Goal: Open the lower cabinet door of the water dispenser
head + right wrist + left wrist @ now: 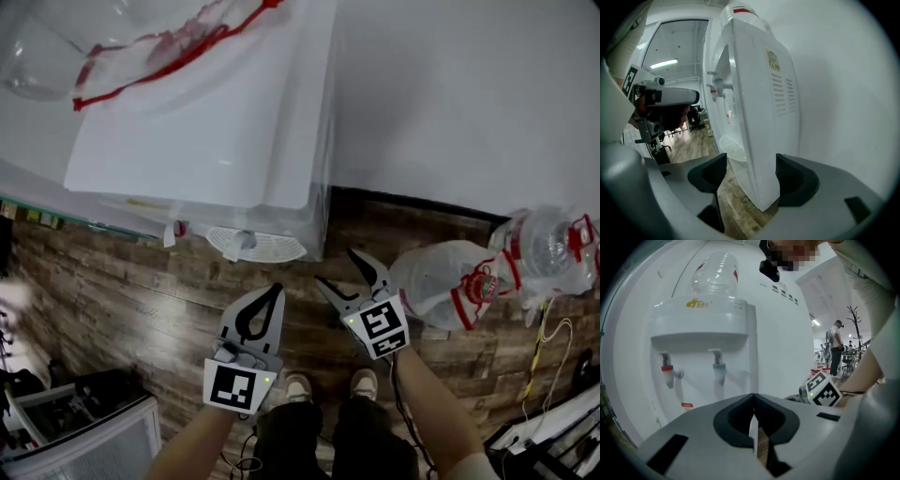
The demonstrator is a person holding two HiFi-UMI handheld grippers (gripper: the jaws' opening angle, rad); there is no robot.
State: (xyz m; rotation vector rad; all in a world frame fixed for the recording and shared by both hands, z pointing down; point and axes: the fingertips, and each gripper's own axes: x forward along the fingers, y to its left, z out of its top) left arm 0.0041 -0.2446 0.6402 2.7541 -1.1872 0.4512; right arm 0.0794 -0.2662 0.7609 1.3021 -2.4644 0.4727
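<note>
A white water dispenser [206, 122] stands against the wall, seen from above in the head view, with a round drip tray [255, 246] jutting from its front. In the left gripper view its front [705, 333] shows a red tap [669, 373], a blue tap [719, 370] and a bottle [715, 273] on top. The lower cabinet door is hidden behind my jaws there. My left gripper [277, 291] [753, 399] is shut and empty, facing the dispenser's front. My right gripper [339, 267] [750, 164] is open, with the dispenser's front right corner [754, 154] ahead between its jaws, not touching.
Two large water bottles in plastic bags [450, 281] [548, 244] lie on the wooden floor [141, 281] to the right. A white crate [94, 441] sits at the lower left. My shoes [300, 384] stand close behind the grippers. The white wall [469, 94] runs behind the dispenser.
</note>
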